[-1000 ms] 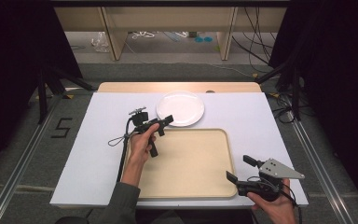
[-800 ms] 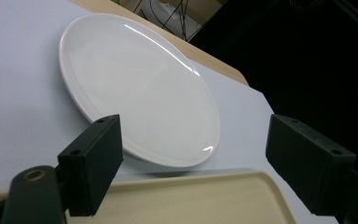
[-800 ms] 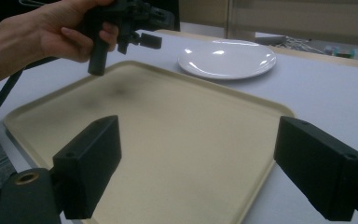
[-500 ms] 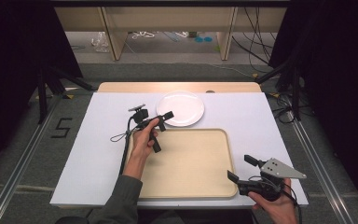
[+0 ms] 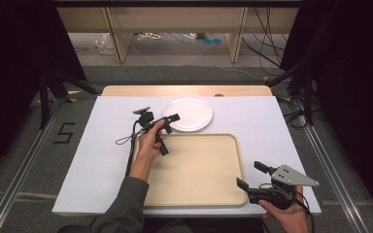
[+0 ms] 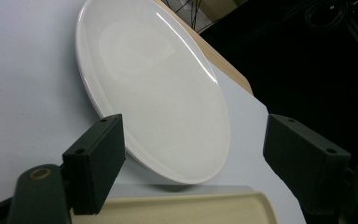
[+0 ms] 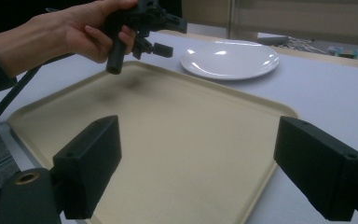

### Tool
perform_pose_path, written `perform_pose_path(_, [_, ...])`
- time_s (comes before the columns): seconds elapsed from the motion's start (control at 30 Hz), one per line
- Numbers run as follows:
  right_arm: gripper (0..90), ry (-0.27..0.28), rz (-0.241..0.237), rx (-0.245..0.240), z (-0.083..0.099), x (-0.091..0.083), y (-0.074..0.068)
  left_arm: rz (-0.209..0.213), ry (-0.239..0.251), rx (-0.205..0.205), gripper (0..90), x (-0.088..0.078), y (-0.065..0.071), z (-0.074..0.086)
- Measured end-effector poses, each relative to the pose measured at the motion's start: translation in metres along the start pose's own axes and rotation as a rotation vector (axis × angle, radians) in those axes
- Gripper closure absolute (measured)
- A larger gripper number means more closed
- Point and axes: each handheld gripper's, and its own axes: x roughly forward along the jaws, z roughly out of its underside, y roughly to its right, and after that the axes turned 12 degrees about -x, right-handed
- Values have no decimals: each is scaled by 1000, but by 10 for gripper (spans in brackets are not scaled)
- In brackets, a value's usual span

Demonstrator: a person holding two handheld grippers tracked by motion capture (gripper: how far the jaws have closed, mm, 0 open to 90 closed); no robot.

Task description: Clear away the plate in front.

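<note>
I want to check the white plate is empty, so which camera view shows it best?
The left gripper view: the white plate is close between the open left tongs, its bare surface clear. The high view shows the whole plate small beyond the tray. The right gripper view shows it far off, at a low angle.

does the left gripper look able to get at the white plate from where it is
Probably yes. The left gripper hangs open just short of the white plate, its jaws spread toward the near rim. Nothing lies between them, and the plate sits bare on the table beyond the tray.
</note>
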Motion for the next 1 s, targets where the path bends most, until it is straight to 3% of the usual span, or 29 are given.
perform_pose_path(0.27, [158,0,-2,0,0,-1,0,-25,-4,-27,209,7,-4,-1])
perform_pose_path(0.6, [160,0,-8,5,0,0,-1,-63,19,-62,238,12,-14,-8])
perform_pose_path(0.63, [160,0,-9,4,0,0,-1,-74,36,-80,243,13,-14,-8])
perform_pose_path(1.0, [159,16,-15,15,0,2,-1,-80,29,-106,301,20,-22,-10])
